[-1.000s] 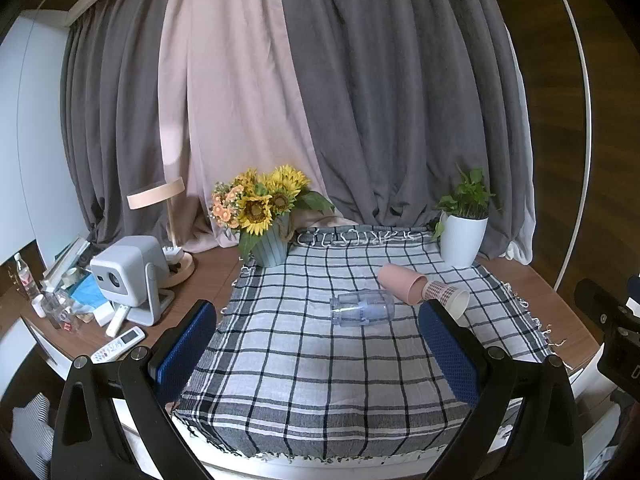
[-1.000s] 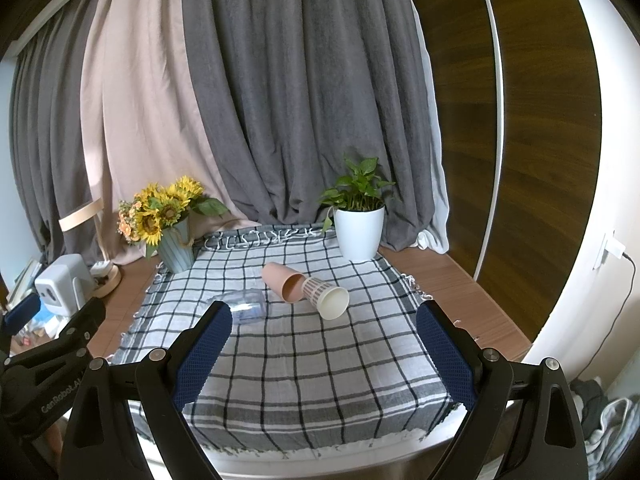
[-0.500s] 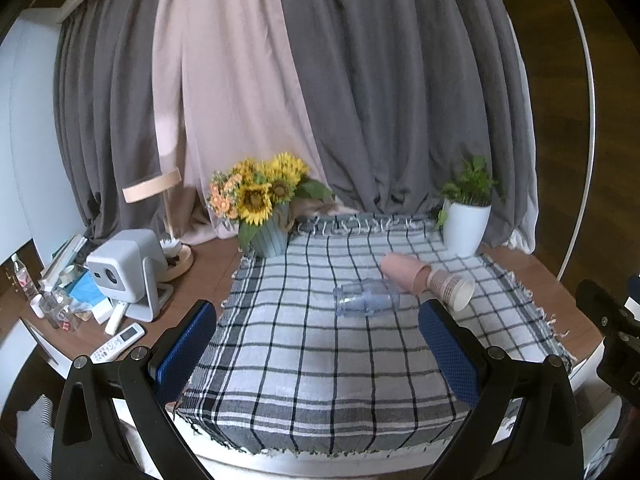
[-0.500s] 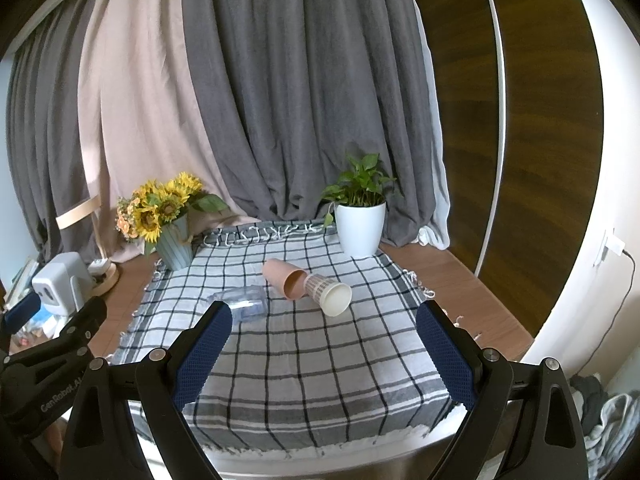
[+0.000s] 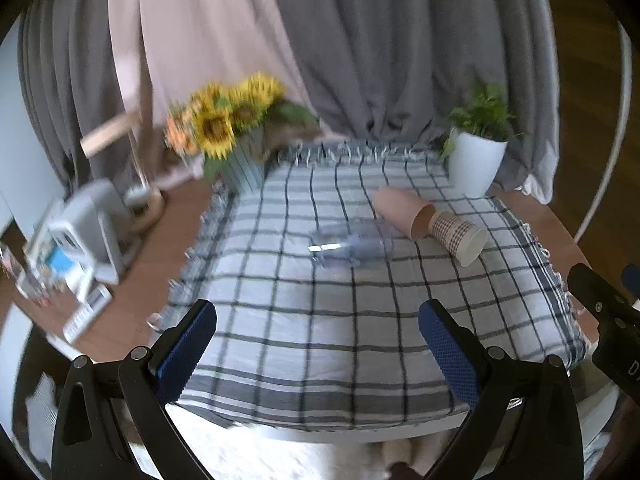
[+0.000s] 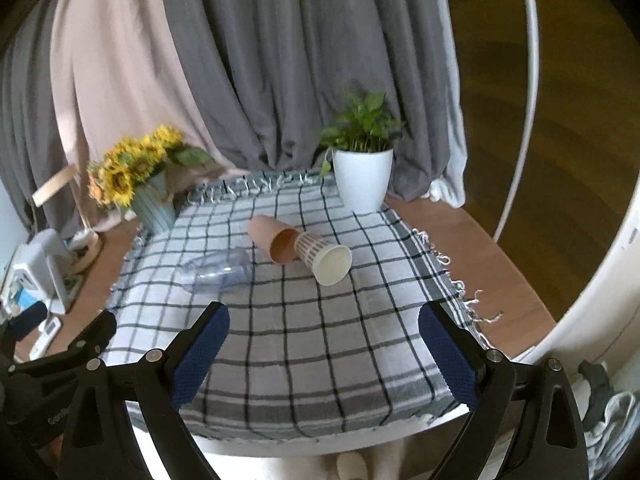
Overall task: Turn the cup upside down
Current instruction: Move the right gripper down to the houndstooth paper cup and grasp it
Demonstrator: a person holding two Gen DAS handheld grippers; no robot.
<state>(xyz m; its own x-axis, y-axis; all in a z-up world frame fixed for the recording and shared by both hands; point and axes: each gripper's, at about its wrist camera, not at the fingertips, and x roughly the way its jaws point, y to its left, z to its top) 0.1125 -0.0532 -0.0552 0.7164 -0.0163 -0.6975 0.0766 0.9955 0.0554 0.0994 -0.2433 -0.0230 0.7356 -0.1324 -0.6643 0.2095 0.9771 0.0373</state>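
Both cameras have drawn closer to the table since a second ago, so the checked cloth (image 6: pixel 304 320) fills more of each frame and the left view is smeared with motion. That reads as an approach under way, with no cup touched yet.

On the cloth, three cups lie on their sides near the middle of each frame. The pink cup (image 6: pixel 272 238) points its mouth toward the lower right, and the patterned paper cup (image 6: pixel 324 256) lies touching that mouth; whether its base sits inside I cannot tell. Its white interior looks empty. The clear plastic cup (image 6: pixel 218 270) lies just left of the pink one, apart from it, also seemingly empty.

At the far edge stand a white pot (image 6: pixel 363 178) holding a green plant and a ribbed vase (image 6: pixel 154 208) holding sunflowers.

The left gripper (image 5: pixel 316 344) and right gripper (image 6: pixel 322 344) sit at the bottom of their frames, jaws spread wide, holding nothing.
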